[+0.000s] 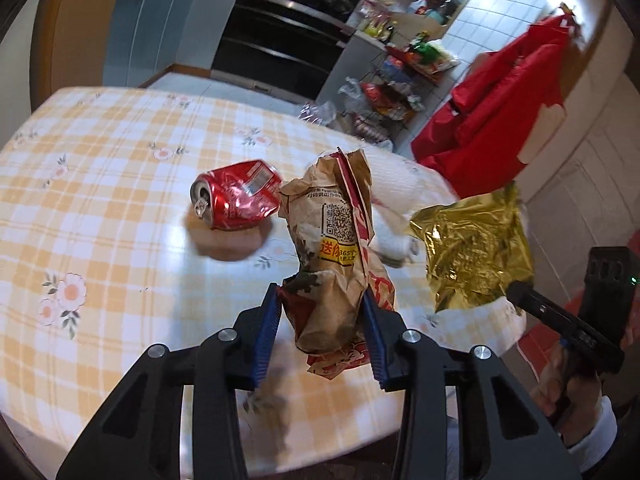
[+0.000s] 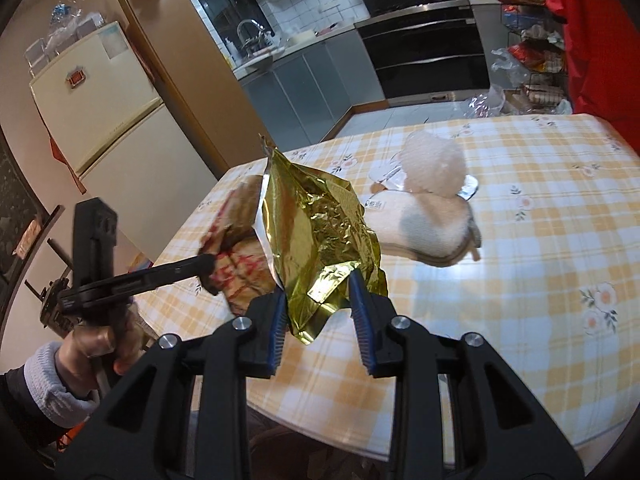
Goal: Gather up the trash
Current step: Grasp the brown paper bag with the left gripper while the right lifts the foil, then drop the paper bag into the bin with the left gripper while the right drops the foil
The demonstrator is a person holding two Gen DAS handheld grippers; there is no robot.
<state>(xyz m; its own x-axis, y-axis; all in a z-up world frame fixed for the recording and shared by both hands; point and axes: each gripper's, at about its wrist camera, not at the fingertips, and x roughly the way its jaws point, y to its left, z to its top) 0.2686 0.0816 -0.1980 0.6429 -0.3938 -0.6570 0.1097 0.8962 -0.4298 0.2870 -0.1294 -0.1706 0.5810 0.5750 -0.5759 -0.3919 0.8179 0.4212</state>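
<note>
My left gripper (image 1: pixel 320 300) is shut on a crumpled brown paper bag (image 1: pixel 336 240) with red print, held just above the checked tablecloth (image 1: pixel 100 160). A dented red drink can (image 1: pixel 236 196) lies on its side to the left of the bag. My right gripper (image 2: pixel 320 292) is shut on a crinkled gold foil wrapper (image 2: pixel 316 224), lifted over the table's near corner. The foil (image 1: pixel 472 248) also shows at the right of the left wrist view. Behind the foil the paper bag (image 2: pixel 240 268) hangs from my left gripper's finger (image 2: pixel 168 274).
A white padded pouch (image 2: pixel 424 224) and a translucent plastic wad (image 2: pixel 432 164) lie on the table (image 2: pixel 540 240) beyond the foil. A person's hand (image 2: pixel 100 344) holds the left tool. A red cloth (image 1: pixel 500 100), a cluttered wire rack (image 1: pixel 392 92) and a fridge (image 2: pixel 104 120) stand around.
</note>
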